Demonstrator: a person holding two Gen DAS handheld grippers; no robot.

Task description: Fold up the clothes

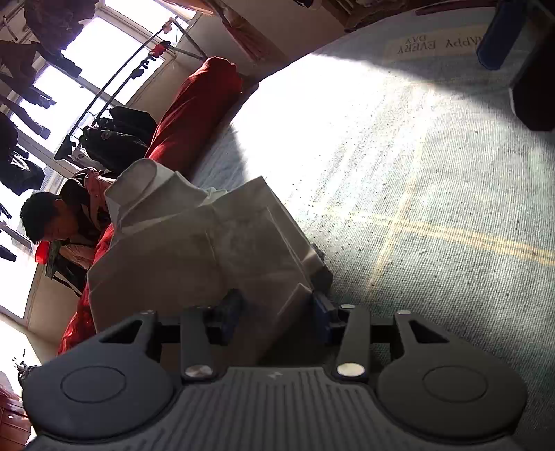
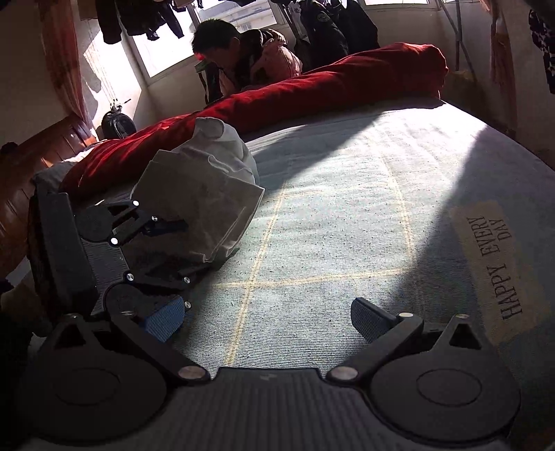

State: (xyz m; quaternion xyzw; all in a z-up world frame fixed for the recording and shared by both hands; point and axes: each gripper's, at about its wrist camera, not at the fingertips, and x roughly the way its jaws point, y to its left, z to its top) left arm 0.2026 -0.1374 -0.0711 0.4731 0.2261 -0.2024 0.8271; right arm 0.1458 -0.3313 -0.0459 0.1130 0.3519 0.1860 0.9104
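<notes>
A folded white garment lies on the pale green bedspread. My left gripper has the garment's near edge between its blue-padded fingers; the cloth fills the gap. In the right wrist view the same garment sits at the left, with the left gripper closed around its near side. My right gripper is open and empty, low over the bare bedspread, to the right of the garment. It also shows at the top right of the left wrist view.
A rolled red quilt lies along the far edge of the bed. A person crouches behind it by the window. Dark clothes hang on a rack. A wooden headboard stands at left. A "HAPPY EVERY DAY" label is printed at right.
</notes>
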